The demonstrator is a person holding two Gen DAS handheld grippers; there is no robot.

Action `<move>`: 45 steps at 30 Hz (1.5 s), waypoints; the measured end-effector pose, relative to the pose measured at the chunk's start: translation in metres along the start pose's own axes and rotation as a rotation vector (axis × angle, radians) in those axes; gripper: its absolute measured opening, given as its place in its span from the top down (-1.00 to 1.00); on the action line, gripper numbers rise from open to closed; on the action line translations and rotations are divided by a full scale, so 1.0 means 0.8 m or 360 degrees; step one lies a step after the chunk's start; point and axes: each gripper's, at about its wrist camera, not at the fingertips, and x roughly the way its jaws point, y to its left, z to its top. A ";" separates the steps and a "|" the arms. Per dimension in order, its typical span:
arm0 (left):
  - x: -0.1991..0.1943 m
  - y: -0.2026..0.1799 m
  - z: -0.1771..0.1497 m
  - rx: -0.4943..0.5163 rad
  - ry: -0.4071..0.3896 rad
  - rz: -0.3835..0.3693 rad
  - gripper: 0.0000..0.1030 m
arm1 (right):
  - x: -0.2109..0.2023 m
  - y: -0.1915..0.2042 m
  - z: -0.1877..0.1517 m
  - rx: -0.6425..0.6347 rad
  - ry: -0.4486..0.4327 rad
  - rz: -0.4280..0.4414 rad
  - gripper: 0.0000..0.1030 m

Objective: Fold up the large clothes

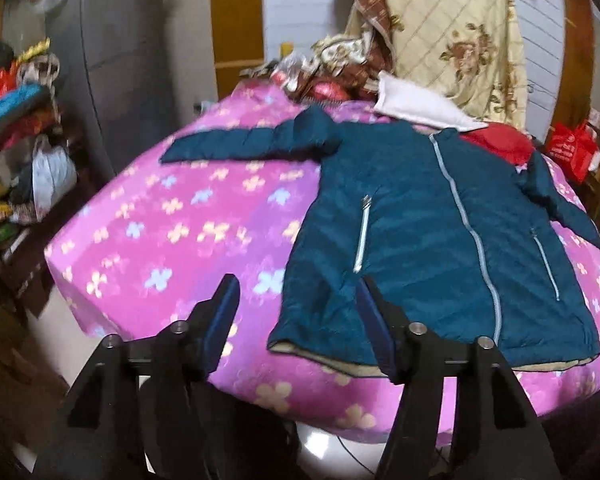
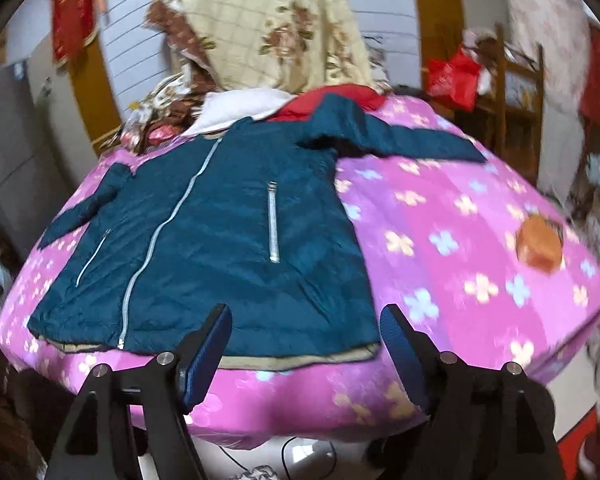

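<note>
Left gripper [image 1: 296, 304]: jaws spread, nothing between them; it hangs above the near left hem corner of the jacket, touching no cloth.
Jacket [image 1: 420, 220]: a dark teal padded coat, zipped, lying front-up and flat on the pink flowered blanket [image 1: 160, 220], hem toward the cameras, collar away.
Left sleeve [image 1: 244, 142]: stretched straight out sideways over the blanket.
Right sleeve [image 2: 396, 136]: likewise stretched out, to the right in the right wrist view.
Right gripper [image 2: 306, 322]: jaws spread and empty, poised over the hem [image 2: 300, 362] near the right corner.
Step in hand: judged to be the start of the fold — the coat looks laid out and nothing is folded yet.
Doing it well: take each sleeve near the cuff and lay it across the chest before folding the body; pinch both layers of the padded shell, since slippery fabric may slide out; keep the zipper [image 1: 468, 232] straight as the fold line.
Surface: a soft, blanket-covered top, slightly domed in the fisheye; a small orange-brown object [image 2: 538, 246] sits on it, well apart from the coat.
Room: a cream floral quilt [image 1: 460, 36] heaped behind — cluttered shelves [image 1: 16, 152] left, a wooden chair [image 2: 516, 92] with a red bag right.
</note>
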 end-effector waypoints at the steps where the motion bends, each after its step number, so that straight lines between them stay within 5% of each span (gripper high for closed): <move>1: -0.005 -0.007 0.002 0.0027 -0.0013 -0.0006 -0.23 | 0.000 0.006 0.003 -0.0024 0.0001 0.0009 -0.44; 9: -0.032 -0.063 0.022 0.0163 -0.0100 -0.0083 -0.33 | -0.016 0.084 0.046 -0.0271 -0.0148 -0.0025 -0.45; 15: -0.042 -0.091 0.012 0.0184 -0.0123 -0.0080 -0.33 | -0.016 0.097 0.051 -0.0097 -0.0265 -0.0219 -0.48; 26: -0.034 -0.137 -0.021 0.0291 -0.0032 -0.0164 -0.33 | 0.003 0.082 0.022 0.0060 -0.0160 -0.0272 -0.48; 45: -0.027 -0.136 -0.031 0.0280 0.0034 -0.0201 -0.33 | 0.012 0.096 0.011 0.0001 -0.0104 -0.0270 -0.48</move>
